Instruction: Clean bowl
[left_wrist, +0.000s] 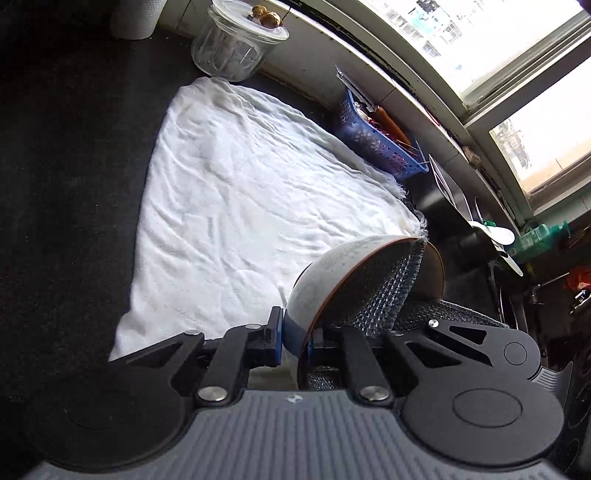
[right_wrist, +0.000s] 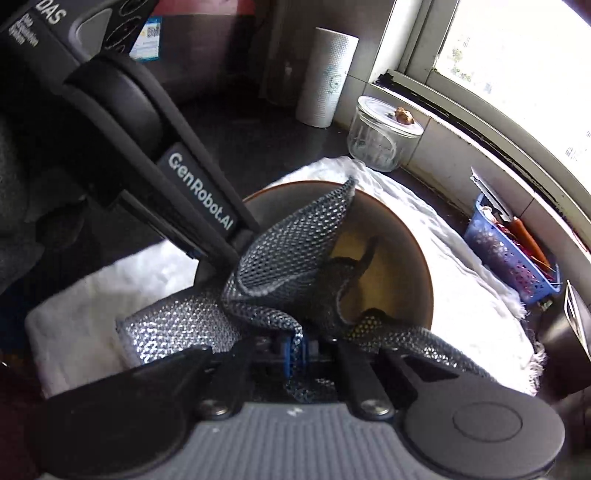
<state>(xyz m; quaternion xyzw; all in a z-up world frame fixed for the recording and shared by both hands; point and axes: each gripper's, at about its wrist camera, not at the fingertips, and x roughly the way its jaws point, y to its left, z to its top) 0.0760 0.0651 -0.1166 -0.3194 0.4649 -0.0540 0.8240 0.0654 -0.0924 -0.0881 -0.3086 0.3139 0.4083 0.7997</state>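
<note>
A bowl (left_wrist: 332, 280), white outside with a brown rim and dark inside, hangs tilted above a white towel (left_wrist: 240, 192). My left gripper (left_wrist: 295, 336) is shut on the bowl's rim, one pad outside and one inside. A silver-grey mesh scrubbing cloth (left_wrist: 384, 291) drapes into the bowl. In the right wrist view my right gripper (right_wrist: 295, 347) is shut on that mesh cloth (right_wrist: 288, 258), which is bunched inside the bowl (right_wrist: 391, 266). The left gripper (right_wrist: 234, 251) reaches in from the upper left to the bowl's near rim.
The towel (right_wrist: 461, 295) lies on a dark counter under a window. Behind it stand a lidded glass jar (right_wrist: 384, 134), a paper towel roll (right_wrist: 327, 77) and a blue plastic basket (right_wrist: 509, 254). The left wrist view shows a green bottle (left_wrist: 535, 236) at the right.
</note>
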